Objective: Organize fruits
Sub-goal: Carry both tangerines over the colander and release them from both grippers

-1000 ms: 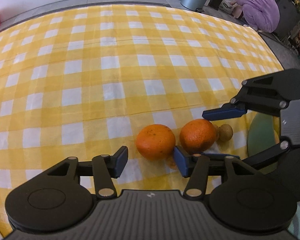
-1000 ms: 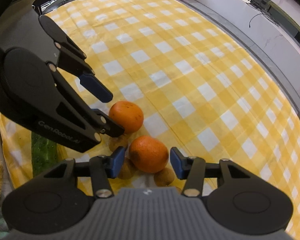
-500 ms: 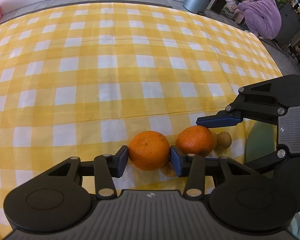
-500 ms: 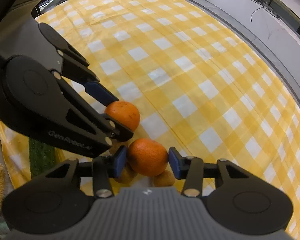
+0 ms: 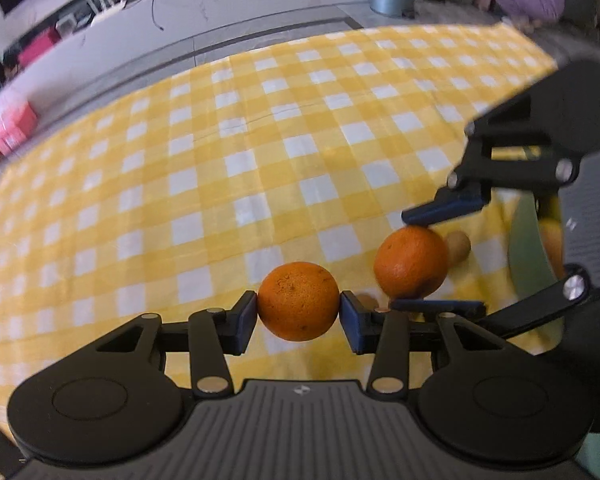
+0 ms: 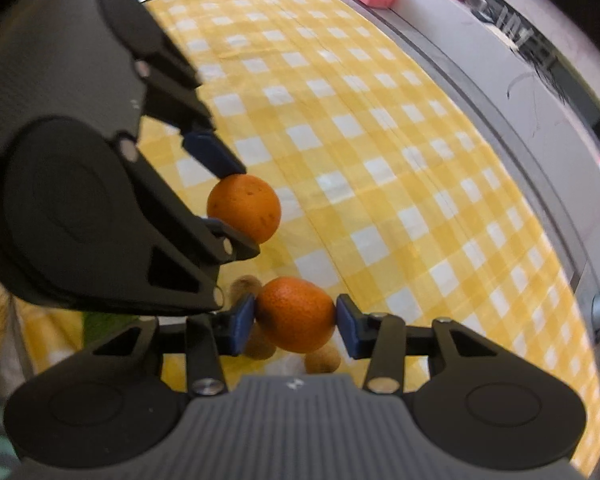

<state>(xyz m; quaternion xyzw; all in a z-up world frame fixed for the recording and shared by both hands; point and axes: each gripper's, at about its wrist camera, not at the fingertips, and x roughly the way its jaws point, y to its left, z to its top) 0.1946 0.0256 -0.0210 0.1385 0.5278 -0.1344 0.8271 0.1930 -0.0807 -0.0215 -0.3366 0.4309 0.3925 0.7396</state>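
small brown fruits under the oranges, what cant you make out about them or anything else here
- Small brown fruits: right wrist view, mostly hidden by the held orange and right gripper; count and kind unclear.
- Green thing: left wrist view, behind the right gripper; unidentifiable.
- Background shelf items: left wrist view, blurred.

Two round oranges hang lifted above the checked cloth: one (image 5: 298,306) dimpled, the other (image 5: 411,262) at its two o'clock.
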